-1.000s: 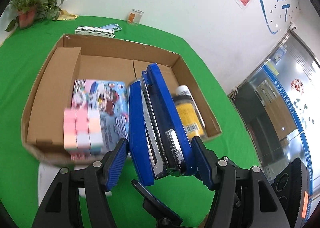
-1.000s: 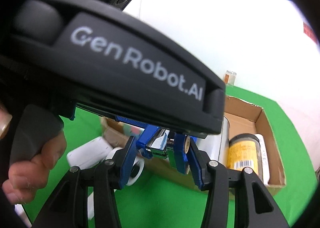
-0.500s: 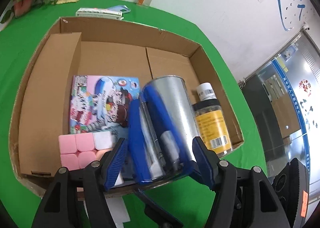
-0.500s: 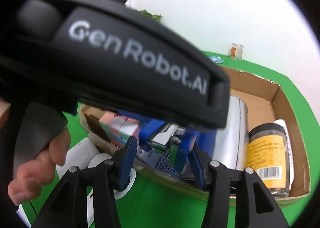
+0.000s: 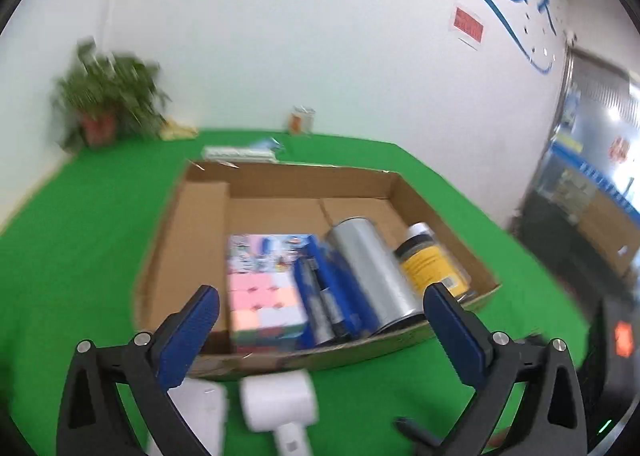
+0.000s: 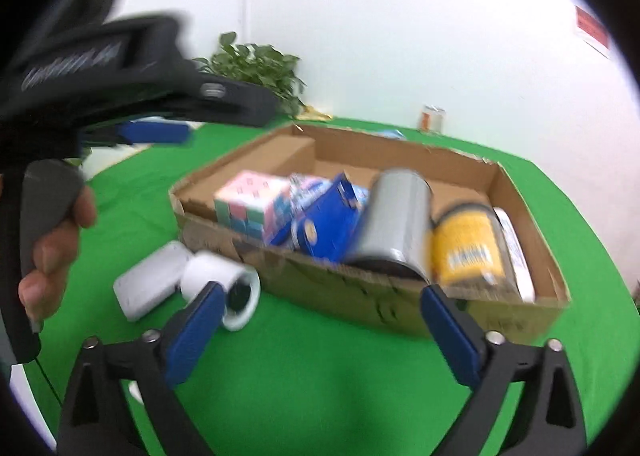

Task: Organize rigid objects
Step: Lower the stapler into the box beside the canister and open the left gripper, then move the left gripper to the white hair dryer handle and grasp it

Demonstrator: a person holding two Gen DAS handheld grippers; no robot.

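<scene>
A cardboard box [image 5: 276,179] [image 6: 400,151] on the green table holds a pastel cube [image 5: 264,308] [image 6: 250,201], a picture book [image 5: 268,252], a blue stapler [image 5: 332,292] [image 6: 328,219], a silver can [image 5: 372,272] [image 6: 396,215], a yellow-label jar [image 5: 432,268] [image 6: 468,252] and a white bottle [image 6: 516,256]. My left gripper [image 5: 320,336] is open and empty, in front of the box. My right gripper [image 6: 320,332] is open and empty, also short of the box. The left gripper's body [image 6: 132,95] shows at the left of the right wrist view.
A white hair dryer [image 5: 280,404] [image 6: 224,288] and a white case [image 6: 150,286] lie on the table in front of the box. A potted plant [image 5: 104,103], a small jar [image 5: 302,119] and a flat pack [image 5: 240,153] stand behind it.
My left gripper opened and let go of the blue stapler, which now lies in the box beside the silver can. Both grippers pulled back from the box.
</scene>
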